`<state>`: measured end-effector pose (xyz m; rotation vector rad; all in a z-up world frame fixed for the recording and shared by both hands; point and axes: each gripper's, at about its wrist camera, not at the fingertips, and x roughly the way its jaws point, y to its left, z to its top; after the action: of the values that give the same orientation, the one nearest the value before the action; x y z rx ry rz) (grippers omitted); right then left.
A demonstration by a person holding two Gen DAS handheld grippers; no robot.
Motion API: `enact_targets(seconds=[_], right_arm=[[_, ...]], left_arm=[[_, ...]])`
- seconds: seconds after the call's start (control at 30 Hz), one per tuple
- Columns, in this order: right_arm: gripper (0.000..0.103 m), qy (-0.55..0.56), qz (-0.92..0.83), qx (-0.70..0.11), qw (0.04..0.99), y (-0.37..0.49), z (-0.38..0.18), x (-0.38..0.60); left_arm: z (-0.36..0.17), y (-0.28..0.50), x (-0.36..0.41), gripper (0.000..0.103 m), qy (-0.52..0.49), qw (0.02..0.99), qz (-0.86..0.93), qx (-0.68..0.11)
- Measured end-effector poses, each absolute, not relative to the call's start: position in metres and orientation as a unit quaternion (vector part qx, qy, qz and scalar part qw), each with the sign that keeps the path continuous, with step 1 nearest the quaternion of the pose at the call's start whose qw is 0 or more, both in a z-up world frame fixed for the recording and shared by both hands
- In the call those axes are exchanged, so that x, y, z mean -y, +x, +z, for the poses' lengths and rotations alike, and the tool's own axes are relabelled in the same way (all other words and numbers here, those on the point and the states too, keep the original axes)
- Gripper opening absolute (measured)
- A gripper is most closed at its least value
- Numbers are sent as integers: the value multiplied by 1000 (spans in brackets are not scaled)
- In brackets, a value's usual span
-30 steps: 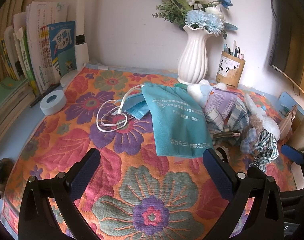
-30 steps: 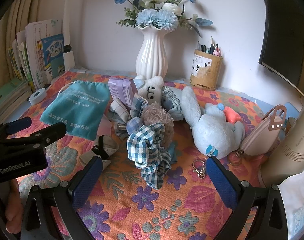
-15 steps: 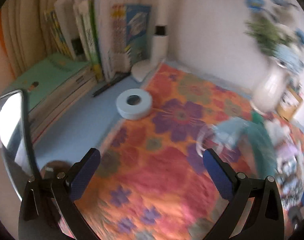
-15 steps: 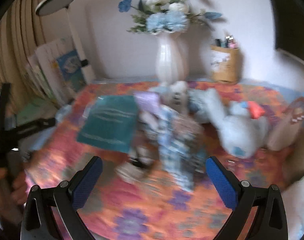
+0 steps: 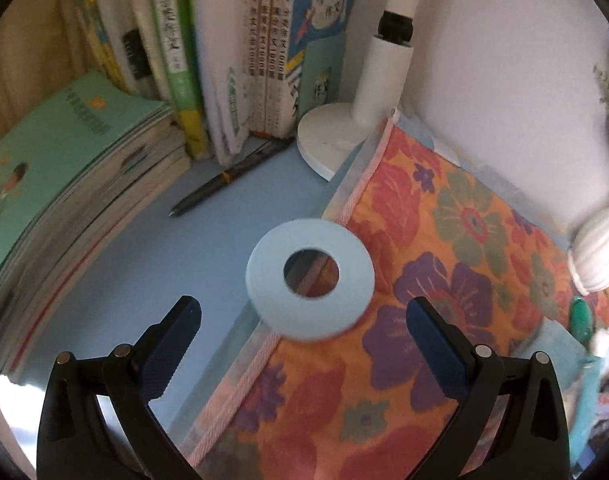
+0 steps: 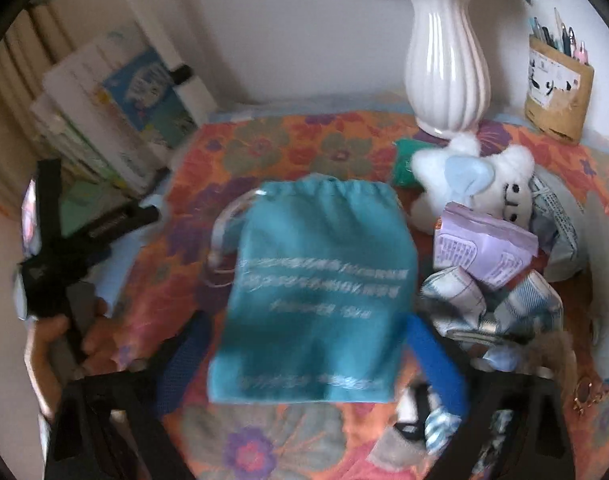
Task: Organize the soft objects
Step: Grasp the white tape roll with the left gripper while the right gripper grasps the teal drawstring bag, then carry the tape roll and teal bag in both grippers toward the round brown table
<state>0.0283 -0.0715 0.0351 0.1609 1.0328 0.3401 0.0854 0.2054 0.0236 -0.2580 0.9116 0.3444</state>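
Teal drawstring pouch (image 6: pixel 316 296) lies lengthwise, gathered mouth toward the vase (image 6: pixel 446 64).

My teal fabric drawstring pouch (image 6: pixel 316 292) with pale printed lettering lies flat on the flowered cloth, gathered mouth toward the wall. Just right of it, a white plush toy (image 6: pixel 488 184) leans over crumpled plaid cloth (image 6: pixel 464 296).
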Motion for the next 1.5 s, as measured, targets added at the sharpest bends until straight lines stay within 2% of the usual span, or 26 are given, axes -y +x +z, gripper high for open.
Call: enact_targets(seconds=[0.03,0.1,0.13,0.2,0.27,0.3,0.5,0.67,0.83,1.1,1.13,1.2,1.23,1.27,1.5], right_arm=[[73,75,161,-490,853,29,33,73],[62,91,166,-479,857,28,34,80],[55,103,169,-471,860,26,36,85],[50,122,181,-461,860,23,38,94],[36,138,194,-444,864,18,44,101],[34,143,200,-436,866,16,47,102],[32,161,220,-388,880,-4,72,112],[30,157,243,-370,883,-30,94,121],[30,101,280,-411,862,-76,92,115],[30,7,244,-504,829,-135,45,132],[33,1,237,-509,827,-136,39,132],[60,12,235,-503,832,-138,33,137],[83,26,234,-506,830,-139,30,140],[93,44,234,-514,824,-139,26,145],[93,160,239,-512,809,-142,24,168]], left_arm=[[23,89,-205,100,-116,878,165,-434],[23,92,-200,85,-102,886,161,-424],[22,93,-199,68,-100,888,154,-422],[19,92,-199,65,-100,892,153,-414],[20,87,-201,64,-107,900,144,-398],[22,85,-201,64,-112,903,138,-392],[57,53,-188,64,-127,932,81,-329],[77,6,-159,64,-136,940,16,-312],[67,-38,-122,64,-112,935,-27,-336],[36,-71,-77,64,-72,925,-46,-371],[34,-73,-76,64,-72,926,-46,-368],[29,-74,-73,64,-64,926,-38,-370],[28,-73,-71,64,-58,925,-34,-373],[29,-75,-71,65,-57,926,-37,-371],[30,-81,-73,65,-69,931,-31,-358]])
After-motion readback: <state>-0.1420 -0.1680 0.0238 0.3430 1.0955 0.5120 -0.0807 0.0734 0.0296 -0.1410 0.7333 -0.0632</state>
